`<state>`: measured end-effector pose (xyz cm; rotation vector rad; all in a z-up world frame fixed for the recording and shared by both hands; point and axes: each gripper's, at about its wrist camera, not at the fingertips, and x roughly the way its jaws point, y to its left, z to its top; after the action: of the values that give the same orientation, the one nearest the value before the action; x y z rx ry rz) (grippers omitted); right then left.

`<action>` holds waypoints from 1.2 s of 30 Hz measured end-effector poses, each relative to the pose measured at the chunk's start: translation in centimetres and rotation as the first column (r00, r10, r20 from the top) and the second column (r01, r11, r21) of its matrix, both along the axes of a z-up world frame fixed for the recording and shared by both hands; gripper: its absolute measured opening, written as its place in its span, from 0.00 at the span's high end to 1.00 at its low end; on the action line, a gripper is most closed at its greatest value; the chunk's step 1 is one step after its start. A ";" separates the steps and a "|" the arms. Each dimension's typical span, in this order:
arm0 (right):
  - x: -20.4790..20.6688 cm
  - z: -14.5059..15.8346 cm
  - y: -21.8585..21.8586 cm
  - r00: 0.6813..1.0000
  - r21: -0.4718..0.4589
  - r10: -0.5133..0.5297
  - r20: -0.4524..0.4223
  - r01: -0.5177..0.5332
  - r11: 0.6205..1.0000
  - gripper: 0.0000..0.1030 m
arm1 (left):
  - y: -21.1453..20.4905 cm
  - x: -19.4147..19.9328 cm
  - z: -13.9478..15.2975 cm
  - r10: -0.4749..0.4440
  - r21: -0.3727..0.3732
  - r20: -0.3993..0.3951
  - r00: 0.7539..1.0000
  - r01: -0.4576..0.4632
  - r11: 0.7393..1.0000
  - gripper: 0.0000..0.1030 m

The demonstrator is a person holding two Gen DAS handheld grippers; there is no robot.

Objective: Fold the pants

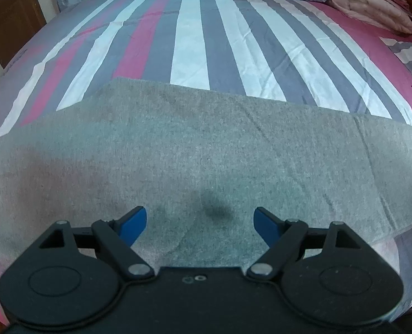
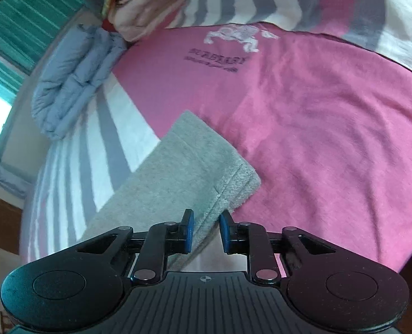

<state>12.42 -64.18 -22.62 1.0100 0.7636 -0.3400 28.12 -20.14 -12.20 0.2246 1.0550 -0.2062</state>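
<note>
The grey pants (image 1: 206, 144) lie flat on the striped bedsheet (image 1: 195, 41), and in the right wrist view the leg end (image 2: 206, 161) shows two layers stacked, so I judge the first fold, leg over leg, is already done. The fold along the length is still left. My left gripper (image 1: 200, 222) hovers over the cloth with its jaws wide apart and holds nothing. My right gripper (image 2: 207, 228) has its jaws narrow around the hem edge; the cloth is between them, but the pads do not seem to press it yet.
</note>
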 end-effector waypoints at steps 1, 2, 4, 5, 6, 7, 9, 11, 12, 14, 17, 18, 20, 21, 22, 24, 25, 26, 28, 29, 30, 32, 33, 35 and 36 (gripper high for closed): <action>-0.1 0.1 0.0 1.000 0.005 -0.004 0.005 0.004 1.000 0.79 | 0.0 0.0 0.0 0.001 -0.001 -0.001 1.000 -0.001 1.000 0.26; -0.2 0.2 -0.1 1.000 0.022 -0.009 0.019 0.008 1.000 0.79 | 0.1 0.1 -0.1 0.007 -0.005 -0.003 1.000 -0.007 1.000 0.26; -0.1 0.6 0.0 0.999 0.027 -0.012 0.040 0.010 1.000 0.79 | 0.1 0.2 -0.2 0.013 -0.013 -0.010 1.000 -0.013 1.000 0.26; 0.1 0.8 0.1 0.999 0.022 -0.009 0.054 0.008 1.000 0.79 | 0.1 0.1 -0.2 0.012 -0.014 -0.009 1.000 -0.012 1.000 0.26; 0.5 0.7 0.2 0.998 0.027 0.005 0.060 -0.006 1.000 0.79 | 0.1 0.1 -0.2 0.010 -0.012 -0.007 1.000 -0.010 1.000 0.26; 1.1 0.4 0.2 0.999 0.040 0.018 0.050 -0.020 0.999 0.79 | 0.1 0.0 -0.2 0.009 -0.011 -0.007 1.000 -0.009 1.000 0.26; 1.9 -0.2 0.3 1.000 0.047 0.010 0.028 -0.011 0.999 0.79 | 0.1 0.0 -0.3 0.011 -0.012 -0.010 1.000 -0.011 1.000 0.26; 2.7 -0.9 0.4 1.000 0.054 0.009 0.006 -0.010 0.999 0.79 | 0.3 0.1 -0.3 0.012 -0.011 -0.008 1.000 -0.012 1.000 0.25; 2.9 -1.3 0.3 1.000 0.068 -0.001 0.002 0.000 0.998 0.79 | 0.3 0.2 -0.4 0.013 -0.010 -0.008 1.000 -0.013 1.000 0.25; 3.2 -2.2 0.1 0.999 0.113 -0.025 0.025 0.022 0.993 0.79 | 0.3 0.3 -0.5 0.019 -0.008 -0.013 1.000 -0.019 1.000 0.25; 4.4 -3.0 -0.1 0.998 0.153 -0.056 0.031 0.050 0.987 0.91 | 0.5 0.5 -0.4 0.027 -0.015 -0.013 1.000 -0.027 1.000 0.25; 5.0 -2.8 0.1 0.998 0.151 -0.054 0.028 0.049 0.987 0.93 | 0.6 0.5 -0.4 0.028 -0.015 -0.009 1.000 -0.029 0.999 0.25; 6.7 -0.8 0.5 0.996 0.121 -0.046 0.081 0.036 0.992 0.94 | 0.8 0.6 -0.4 0.034 -0.011 -0.006 0.999 -0.034 0.999 0.25; 7.7 1.1 0.8 0.989 0.112 -0.043 0.144 0.027 0.993 0.95 | 0.9 0.7 -0.4 0.038 -0.007 -0.006 0.999 -0.038 0.999 0.25; 8.7 3.9 1.3 0.970 0.091 -0.035 0.240 0.014 0.996 0.95 | 1.0 0.7 -0.4 0.042 -0.004 -0.006 0.999 -0.042 0.999 0.25; 9.4 9.2 2.0 0.913 0.016 -0.002 0.408 -0.005 1.000 0.95 | 1.4 0.8 -0.2 0.056 -0.017 0.010 0.998 -0.056 0.998 0.21; 9.2 11.8 2.5 0.874 -0.052 0.027 0.485 -0.002 0.999 0.95 | 1.6 0.8 0.1 0.065 -0.022 0.027 0.998 -0.065 0.998 0.19; 8.9 13.3 3.0 0.854 -0.121 0.054 0.517 0.011 0.993 0.95 | 1.7 0.9 0.2 0.068 -0.019 0.029 0.997 -0.067 0.998 0.19; 8.7 12.7 3.3 0.881 -0.191 0.078 0.466 0.014 0.981 0.95 | 1.8 1.1 0.0 0.068 -0.022 0.014 0.998 -0.068 0.997 0.21; 8.6 11.3 3.1 0.904 -0.184 0.062 0.423 0.018 0.983 0.95 | 1.8 1.1 -0.3 0.070 -0.017 0.010 0.997 -0.070 0.997 0.21; 8.3 9.5 2.7 0.928 -0.168 0.035 0.371 0.030 0.985 0.95 | 1.8 1.0 -0.5 0.070 -0.008 0.008 0.998 -0.070 0.998 0.21; 7.1 5.8 1.9 0.962 -0.148 -0.016 0.272 0.058 0.987 0.95 | 1.6 0.7 -1.0 0.059 0.000 0.000 0.998 -0.059 0.998 0.21; 6.4 4.1 1.7 0.973 -0.135 -0.042 0.227 0.074 0.988 0.95 | 1.6 0.5 -1.3 0.054 0.007 -0.005 0.999 -0.054 0.999 0.21; 5.2 1.8 1.5 0.984 -0.114 -0.064 0.167 0.084 0.990 0.95 | 1.5 0.4 -1.6 0.049 0.014 -0.010 0.999 -0.049 0.999 0.21; 4.9 1.0 1.6 0.988 -0.127 -0.058 0.143 0.076 0.989 0.95 | 1.5 0.4 -1.7 0.052 0.015 -0.010 0.999 -0.052 0.999 0.21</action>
<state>17.29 -62.61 -21.62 0.9257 0.5747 -0.3696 28.56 -18.59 -13.93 0.2098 1.0720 -0.1530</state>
